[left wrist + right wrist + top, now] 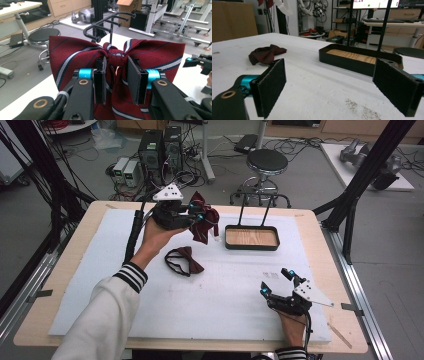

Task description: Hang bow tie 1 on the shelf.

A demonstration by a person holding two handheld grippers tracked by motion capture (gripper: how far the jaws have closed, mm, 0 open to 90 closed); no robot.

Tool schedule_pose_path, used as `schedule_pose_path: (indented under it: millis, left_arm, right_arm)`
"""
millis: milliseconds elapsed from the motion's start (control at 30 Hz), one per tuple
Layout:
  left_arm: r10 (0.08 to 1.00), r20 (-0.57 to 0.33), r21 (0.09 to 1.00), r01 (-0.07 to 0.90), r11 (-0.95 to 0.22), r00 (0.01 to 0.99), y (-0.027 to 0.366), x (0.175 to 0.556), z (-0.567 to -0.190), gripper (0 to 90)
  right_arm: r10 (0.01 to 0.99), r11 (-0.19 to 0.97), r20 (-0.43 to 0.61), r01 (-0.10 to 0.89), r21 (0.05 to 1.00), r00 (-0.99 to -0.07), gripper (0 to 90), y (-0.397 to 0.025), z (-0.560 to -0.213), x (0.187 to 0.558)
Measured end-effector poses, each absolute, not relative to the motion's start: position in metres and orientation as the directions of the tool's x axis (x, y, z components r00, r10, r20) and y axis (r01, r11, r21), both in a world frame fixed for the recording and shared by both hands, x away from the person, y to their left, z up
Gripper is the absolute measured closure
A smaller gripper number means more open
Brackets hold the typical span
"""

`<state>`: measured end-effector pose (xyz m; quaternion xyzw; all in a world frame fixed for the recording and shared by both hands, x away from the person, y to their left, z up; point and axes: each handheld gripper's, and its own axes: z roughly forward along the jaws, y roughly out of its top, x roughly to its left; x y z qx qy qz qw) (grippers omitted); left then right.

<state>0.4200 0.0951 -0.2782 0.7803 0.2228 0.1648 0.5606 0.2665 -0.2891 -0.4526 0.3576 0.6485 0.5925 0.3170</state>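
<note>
Striped maroon bow tie [115, 57] pinched in left gripper [115, 80], lower part hidden; right gripper [337, 82] wide apart.

No text, label, brand or number can be read in these views.

stool [267, 161]; computer towers [160, 147]; floor cables [300, 142]

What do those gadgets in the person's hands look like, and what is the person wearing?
Each is a black handheld tool: the left gripper and right gripper have flat black padded fingers on bright blue cylinders, brass-coloured rivets, and a grey three-cornered plate on top. A thick black cable trails from each. The sleeves are cream, with dark-striped cuffs.
</note>
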Motion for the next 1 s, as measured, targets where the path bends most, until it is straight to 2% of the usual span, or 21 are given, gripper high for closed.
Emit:
schedule_pose_path:
  millis: [233,733,1000]
  left_arm:
    - [0.53,0.029,0.948,0.144,-0.282,0.848,0.082,0.428,-0.271,69.3]
    - [0.543,-0.015,0.955,0.172,-0.24,0.84,0.064,0.451,-0.269,69.8]
    - [0.559,-0.053,0.955,0.205,-0.213,0.827,0.059,0.466,-0.28,70.3]
  right_arm:
    - [0.84,0.04,0.014,0.088,0.995,-0.542,10.9,-0.289,-0.453,0.266]
    - [0.842,0.03,0.023,0.09,0.996,-0.54,10.9,-0.289,-0.453,0.266]
    - [0.842,0.032,0.021,0.088,0.996,-0.54,10.9,-0.29,-0.453,0.267]
